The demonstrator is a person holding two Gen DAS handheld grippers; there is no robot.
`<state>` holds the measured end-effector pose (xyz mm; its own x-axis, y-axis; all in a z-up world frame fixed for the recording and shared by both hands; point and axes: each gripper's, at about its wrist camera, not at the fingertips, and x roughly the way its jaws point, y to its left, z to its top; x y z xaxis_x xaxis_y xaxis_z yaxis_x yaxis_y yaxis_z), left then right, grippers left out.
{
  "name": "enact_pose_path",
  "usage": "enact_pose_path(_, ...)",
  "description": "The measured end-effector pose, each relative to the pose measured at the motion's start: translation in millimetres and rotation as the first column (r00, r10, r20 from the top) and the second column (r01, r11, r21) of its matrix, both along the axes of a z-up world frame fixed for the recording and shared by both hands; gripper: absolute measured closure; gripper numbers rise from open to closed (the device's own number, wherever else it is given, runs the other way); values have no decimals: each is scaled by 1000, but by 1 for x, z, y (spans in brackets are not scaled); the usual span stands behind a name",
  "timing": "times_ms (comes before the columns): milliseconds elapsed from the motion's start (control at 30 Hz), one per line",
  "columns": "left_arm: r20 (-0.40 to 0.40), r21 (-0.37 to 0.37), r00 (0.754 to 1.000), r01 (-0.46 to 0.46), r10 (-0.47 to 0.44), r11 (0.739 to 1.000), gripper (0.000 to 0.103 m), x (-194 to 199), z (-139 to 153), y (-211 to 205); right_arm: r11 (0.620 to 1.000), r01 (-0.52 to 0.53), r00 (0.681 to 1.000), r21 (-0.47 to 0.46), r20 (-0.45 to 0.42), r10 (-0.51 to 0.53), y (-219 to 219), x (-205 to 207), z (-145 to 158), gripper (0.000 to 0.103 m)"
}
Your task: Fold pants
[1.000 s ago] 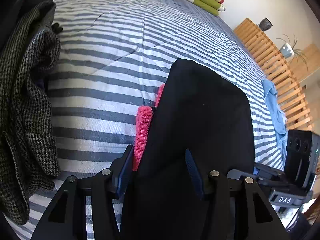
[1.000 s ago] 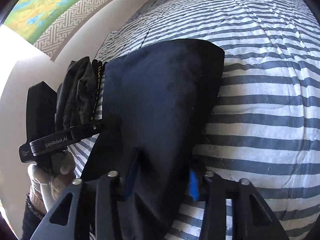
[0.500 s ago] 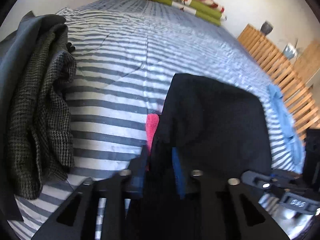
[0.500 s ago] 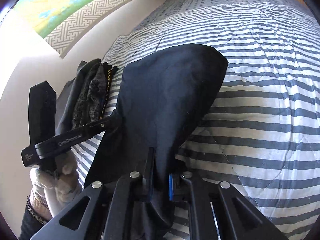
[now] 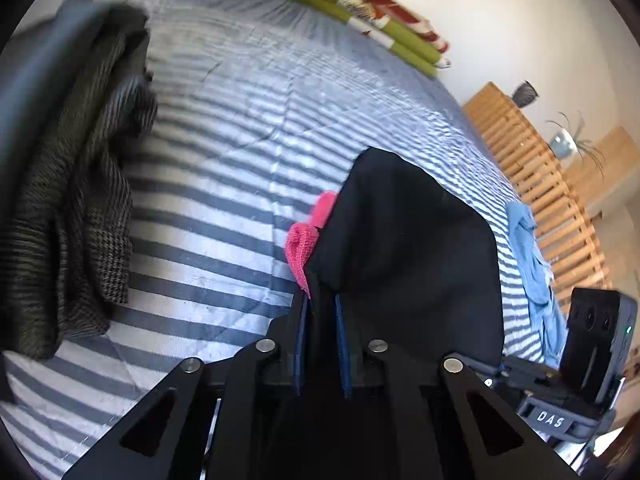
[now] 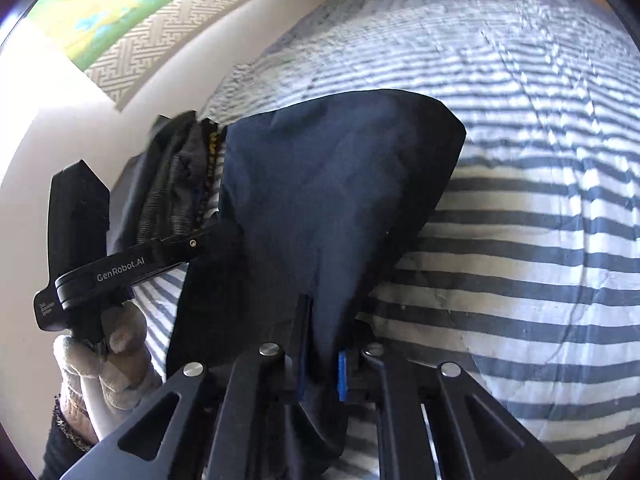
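Observation:
Dark navy pants [image 5: 408, 240] lie on the striped bed cover [image 5: 220, 140], their near edge lifted. My left gripper [image 5: 322, 300] has its jaws closing, with a fold of that edge pinched between the blue pads. In the right wrist view the same pants [image 6: 328, 184] bulge upward, and my right gripper [image 6: 322, 332] is shut on their near edge. The left gripper's body [image 6: 120, 268] shows there at the left, held by a gloved hand [image 6: 108, 352], its tip buried in the fabric. A pink cloth [image 5: 300, 248] pokes out from under the pants.
A heap of dark checked clothes [image 5: 72, 200] lies along the bed's left side by the wall. A light blue garment [image 5: 532, 264] sits at the right edge near bare wooden slats [image 5: 540, 168]. Green pillows [image 5: 360, 12] lie at the far end.
Both grippers went from open around the pants' near edge to pinching it. Both rose a little, and the edge came up with them.

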<state>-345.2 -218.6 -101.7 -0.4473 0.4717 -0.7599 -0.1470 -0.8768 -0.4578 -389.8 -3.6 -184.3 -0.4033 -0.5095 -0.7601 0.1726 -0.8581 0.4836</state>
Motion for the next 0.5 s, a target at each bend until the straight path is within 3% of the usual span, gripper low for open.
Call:
enact_pose_path(67,-2,11,1000,-12,12,1000,91,9,9,-1,1000,-5,1000,12,-21,6,-4,8,11,96)
enact_pose_path(233,-118,17,993,-12,13,1000,91,51,59,-7,999,-40,993,29,-112,43,-9,38,51,96)
enact_pose_path(500,-228,138,966,-93,123,986,91,106,121,-49,990,-121,956,65,-259,134,-41,73,128,97)
